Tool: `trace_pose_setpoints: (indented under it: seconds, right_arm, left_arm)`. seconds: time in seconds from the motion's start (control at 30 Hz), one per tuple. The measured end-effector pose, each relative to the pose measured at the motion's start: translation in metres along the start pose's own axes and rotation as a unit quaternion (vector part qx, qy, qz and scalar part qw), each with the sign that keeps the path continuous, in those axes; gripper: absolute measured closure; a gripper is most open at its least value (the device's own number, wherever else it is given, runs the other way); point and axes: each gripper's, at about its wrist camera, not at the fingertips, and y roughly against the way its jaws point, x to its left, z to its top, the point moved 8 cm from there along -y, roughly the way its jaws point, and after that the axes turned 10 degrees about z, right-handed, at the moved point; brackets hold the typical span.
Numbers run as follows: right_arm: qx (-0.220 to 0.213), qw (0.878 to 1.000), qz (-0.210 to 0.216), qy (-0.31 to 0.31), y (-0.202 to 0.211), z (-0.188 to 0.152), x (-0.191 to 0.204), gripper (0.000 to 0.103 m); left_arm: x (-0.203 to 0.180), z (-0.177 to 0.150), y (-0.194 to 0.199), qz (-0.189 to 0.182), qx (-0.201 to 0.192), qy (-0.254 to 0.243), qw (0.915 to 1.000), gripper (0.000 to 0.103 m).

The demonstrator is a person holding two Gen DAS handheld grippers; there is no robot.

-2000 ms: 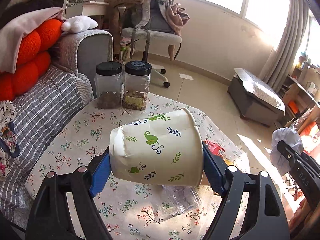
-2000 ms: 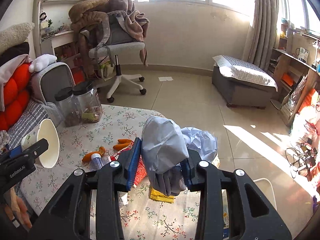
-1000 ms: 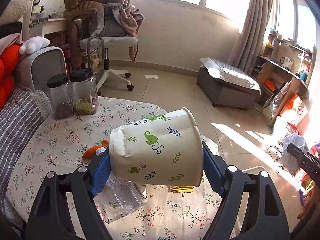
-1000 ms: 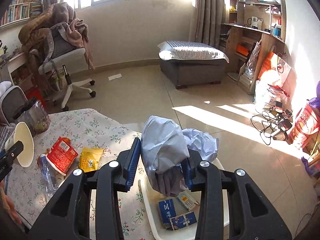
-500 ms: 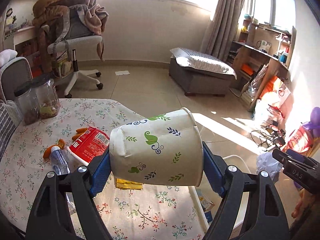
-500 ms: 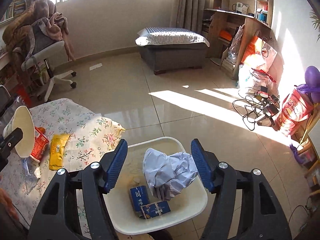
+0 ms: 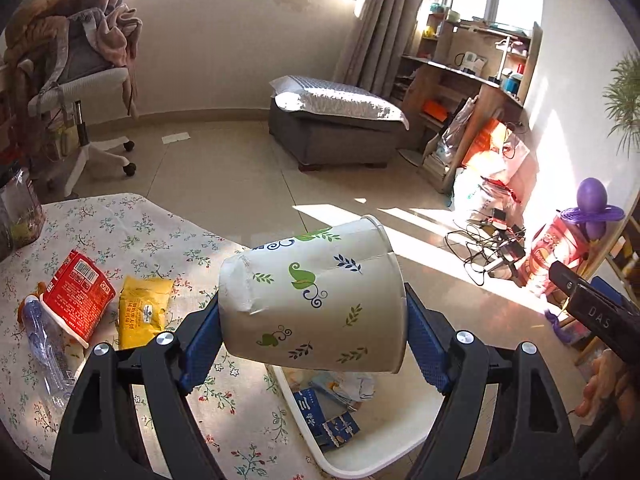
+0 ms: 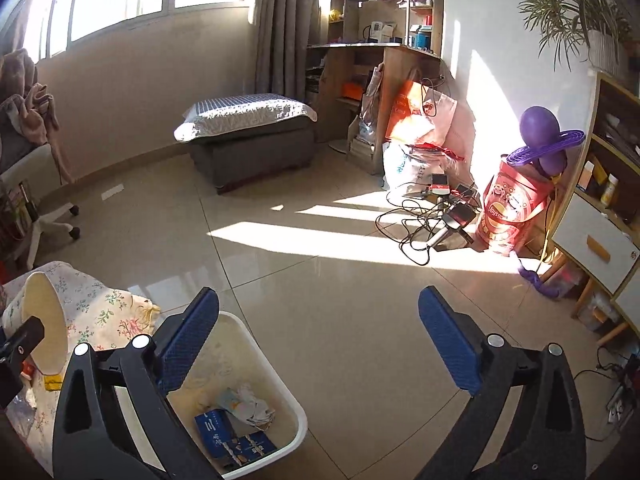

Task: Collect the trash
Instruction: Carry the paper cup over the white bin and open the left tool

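Observation:
My left gripper (image 7: pixel 312 334) is shut on a white paper cup (image 7: pixel 316 300) printed with green leaves, held on its side above the white bin (image 7: pixel 384 452). The bin stands on the floor beside the table and holds blue boxes (image 7: pixel 312 408) and crumpled paper (image 8: pixel 248 402). My right gripper (image 8: pixel 320 334) is over the floor just right of the bin (image 8: pixel 276 380), its jaws opening wide with nothing between them. The cup (image 8: pixel 42 332) also shows at the left edge of the right wrist view. On the floral tablecloth (image 7: pixel 120 240) lie a red packet (image 7: pixel 76 300), a yellow packet (image 7: pixel 142 312) and a clear bottle (image 7: pixel 44 340).
A grey ottoman (image 7: pixel 336 128) stands across the tiled floor, an office chair (image 7: pixel 88 92) draped with blankets at the left. Cables (image 8: pixel 432 216), a red tin (image 8: pixel 512 212) and bags crowd the sunlit right wall by wooden shelves (image 8: pixel 380 60). Glass jars (image 7: pixel 18 212) sit at the table's left edge.
Both hands swung right from the table to the bin. The right gripper opened and dropped the crumpled paper wad into the bin. The left gripper kept hold of the cup.

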Motion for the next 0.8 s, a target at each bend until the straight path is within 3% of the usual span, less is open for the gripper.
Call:
trace_pose_setpoints:
  seconds: [0.43, 0.63, 0.8]
  right_arm:
    - [0.007, 1.0, -0.016, -0.007, -0.003, -0.006, -0.02, 0.007]
    - [0.012, 1.0, -0.014, 0.002, -0.004, -0.008, -0.018, 0.007]
    - [0.015, 1.0, -0.003, 0.017, -0.004, -0.007, 0.001, 0.007]
  left_arm:
    - [-0.042, -0.015, -0.024, -0.073, 0.061, 0.0, 0.9955, 0.024]
    - [-0.041, -0.019, -0.029, -0.077, 0.079, 0.013, 0.9938, 0.015]
    - [-0.031, -0.015, -0.023, -0.054, 0.07, 0.01, 0.996, 0.013]
